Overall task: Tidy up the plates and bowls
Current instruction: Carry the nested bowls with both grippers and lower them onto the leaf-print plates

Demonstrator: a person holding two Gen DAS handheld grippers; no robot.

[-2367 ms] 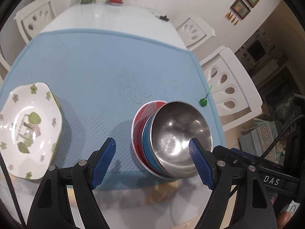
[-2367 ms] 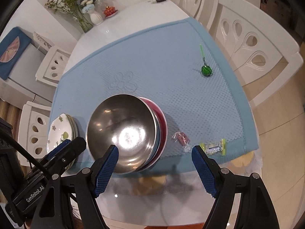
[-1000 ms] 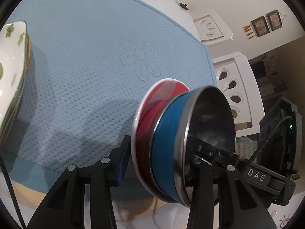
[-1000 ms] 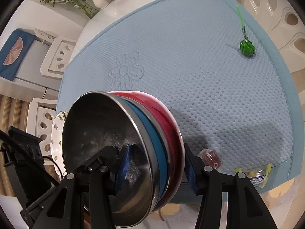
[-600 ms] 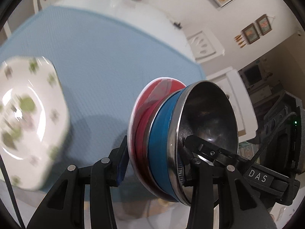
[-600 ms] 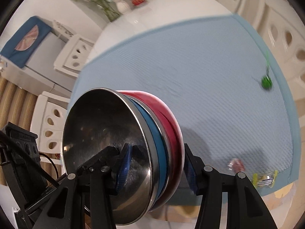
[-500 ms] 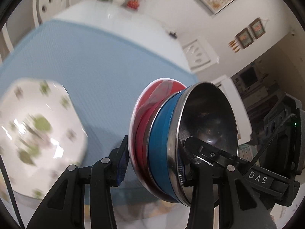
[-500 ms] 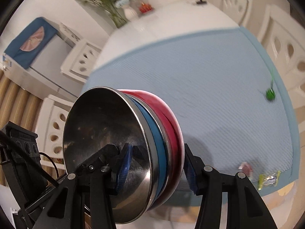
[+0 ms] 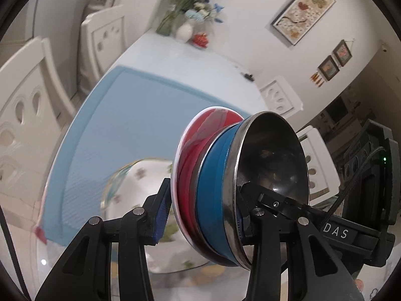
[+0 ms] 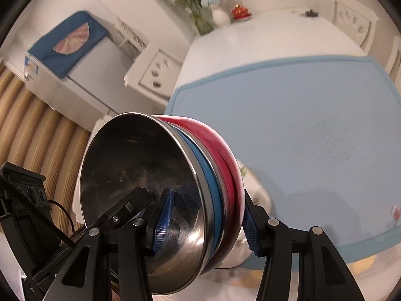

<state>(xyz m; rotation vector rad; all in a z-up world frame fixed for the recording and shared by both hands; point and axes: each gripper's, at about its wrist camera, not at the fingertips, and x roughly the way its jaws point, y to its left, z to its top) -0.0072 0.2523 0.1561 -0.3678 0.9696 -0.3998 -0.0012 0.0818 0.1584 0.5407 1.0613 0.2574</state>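
Note:
A nested stack hangs tilted in the air: a steel bowl in a blue bowl on a red plate. My left gripper is shut on the stack's near rim, one finger under the red plate and one inside the steel bowl. In the right wrist view my right gripper is shut on the same stack, steel bowl and red plate, from the opposite side. A white floral plate lies on the blue mat, partly hidden behind and below the stack.
White chairs stand around the white table. A flower vase and a small red item sit at its far end. A candy wrapper lies near the mat's front edge. A white appliance stands beyond the table.
Both grippers closed on the stack's rim, lifted it off the mat and carried it to the left. The floral plate now shows right behind the stack.

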